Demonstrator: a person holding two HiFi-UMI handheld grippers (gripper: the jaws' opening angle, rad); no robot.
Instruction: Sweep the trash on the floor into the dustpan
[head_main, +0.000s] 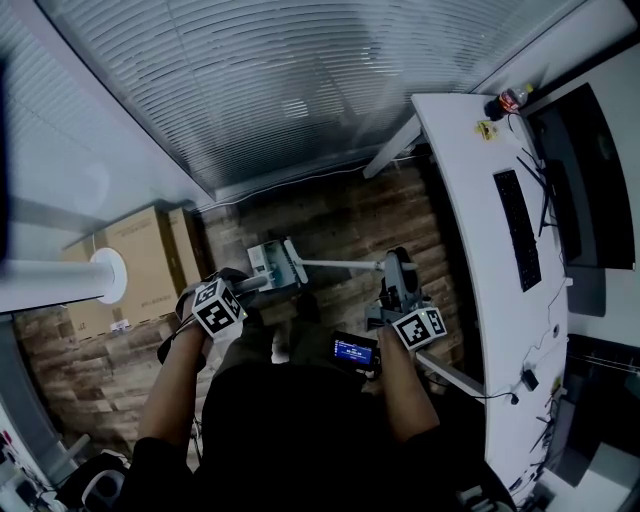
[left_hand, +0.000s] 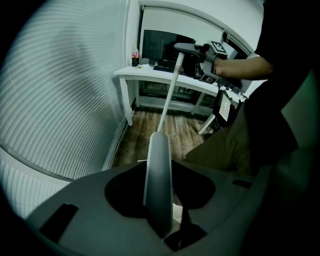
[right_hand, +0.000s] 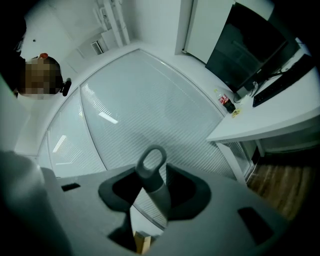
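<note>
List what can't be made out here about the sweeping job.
Trash: none discernible on the dark floor, head view; the person's body covers the near part.
Dustpan contents: too small, head view.
Broom lower end: left gripper view, hidden behind the left hand-held gripper and its handle.

Dim, cool-toned interior. The brightest area is the striped glass wall (head_main: 300, 90), upper frame; the floor (head_main: 330, 225) lies shadowed. Gripper views: strong fisheye bending, black vignetted corners, near handle (left_hand: 159, 185) soft.

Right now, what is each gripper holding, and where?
The left gripper holds the dustpan by its handle; the right gripper holds the broom by the grey looped end of its pole.
</note>
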